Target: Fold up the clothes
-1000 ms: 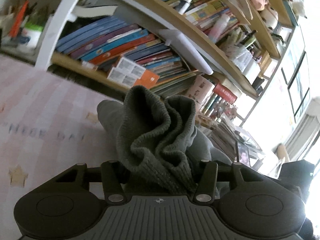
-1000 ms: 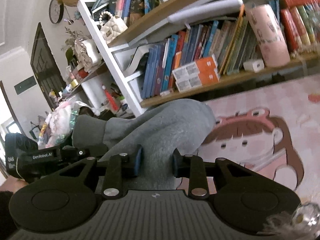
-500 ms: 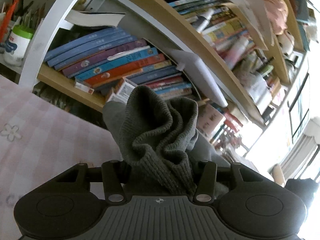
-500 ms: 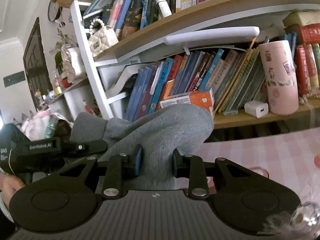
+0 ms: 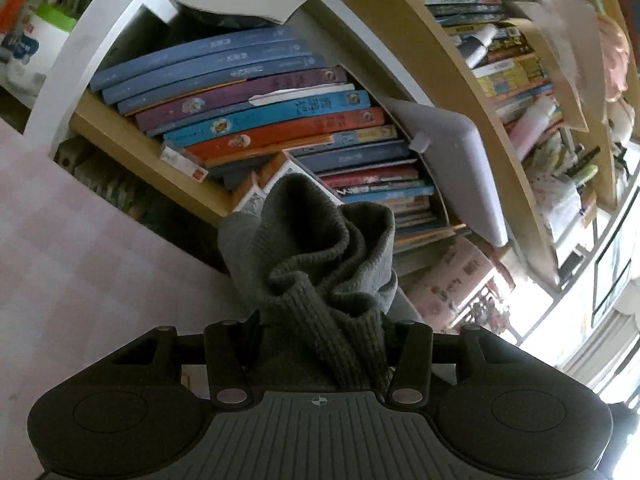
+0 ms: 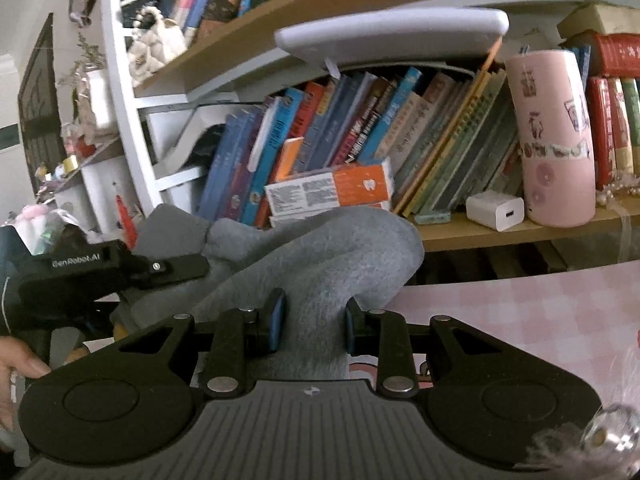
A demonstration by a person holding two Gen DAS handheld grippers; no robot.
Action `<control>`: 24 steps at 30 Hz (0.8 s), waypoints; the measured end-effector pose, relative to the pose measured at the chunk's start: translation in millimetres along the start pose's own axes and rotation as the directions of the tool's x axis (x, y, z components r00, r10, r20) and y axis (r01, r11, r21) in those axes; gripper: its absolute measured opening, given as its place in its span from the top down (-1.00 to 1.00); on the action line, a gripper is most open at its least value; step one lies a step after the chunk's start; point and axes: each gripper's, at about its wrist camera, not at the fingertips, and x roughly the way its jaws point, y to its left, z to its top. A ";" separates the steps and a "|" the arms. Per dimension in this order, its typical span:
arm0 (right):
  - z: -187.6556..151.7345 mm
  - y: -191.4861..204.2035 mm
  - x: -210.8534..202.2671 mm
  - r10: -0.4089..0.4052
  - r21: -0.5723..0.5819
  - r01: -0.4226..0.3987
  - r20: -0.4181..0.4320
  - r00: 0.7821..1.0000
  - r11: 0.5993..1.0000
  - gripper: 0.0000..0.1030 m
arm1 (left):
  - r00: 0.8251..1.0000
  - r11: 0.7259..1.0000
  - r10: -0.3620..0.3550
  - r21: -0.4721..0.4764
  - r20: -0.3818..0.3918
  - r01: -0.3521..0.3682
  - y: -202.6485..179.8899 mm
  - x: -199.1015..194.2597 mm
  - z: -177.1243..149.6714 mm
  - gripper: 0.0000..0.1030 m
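A grey garment is held up between both grippers above the pink checked cloth [image 5: 80, 272]. In the left wrist view my left gripper [image 5: 320, 340] is shut on its dark ribbed cuff [image 5: 320, 264], which bunches up in front of the camera. In the right wrist view my right gripper [image 6: 314, 326] is shut on a fold of the lighter grey fleece [image 6: 320, 264]; its blue pads press both sides. The left gripper [image 6: 160, 268] shows at the left of that view, held by a hand [image 6: 16, 364], with grey fabric around it.
A wooden bookshelf [image 6: 520, 232] packed with books stands close ahead, just past the cloth's far edge. A pink tube [image 6: 556, 140], a white charger [image 6: 496, 210] and an orange box [image 6: 332, 192] sit on the shelf. A white shelf upright [image 5: 92, 48] stands left.
Both grippers have carried the garment toward the bookshelf; the books loom larger and less of the pink cloth shows. Both grips on the garment are unchanged.
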 end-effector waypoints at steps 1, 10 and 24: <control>0.0 -2.5 3.8 -0.005 0.011 0.005 -0.008 1.000 1.000 0.48 | 1.000 1.000 0.008 -0.009 -0.005 -0.008 2.4 3.8 0.4 0.08; -0.4 -17.7 19.4 -0.041 0.101 0.051 -0.099 0.994 0.994 0.43 | 0.997 0.996 0.060 -0.068 -0.046 -0.063 19.9 19.1 -0.6 0.00; -5.3 -6.7 -19.7 -0.074 0.059 0.073 0.026 0.997 0.996 -0.43 | 0.988 0.981 0.114 0.144 0.104 -0.128 -11.9 -22.2 -14.4 -0.72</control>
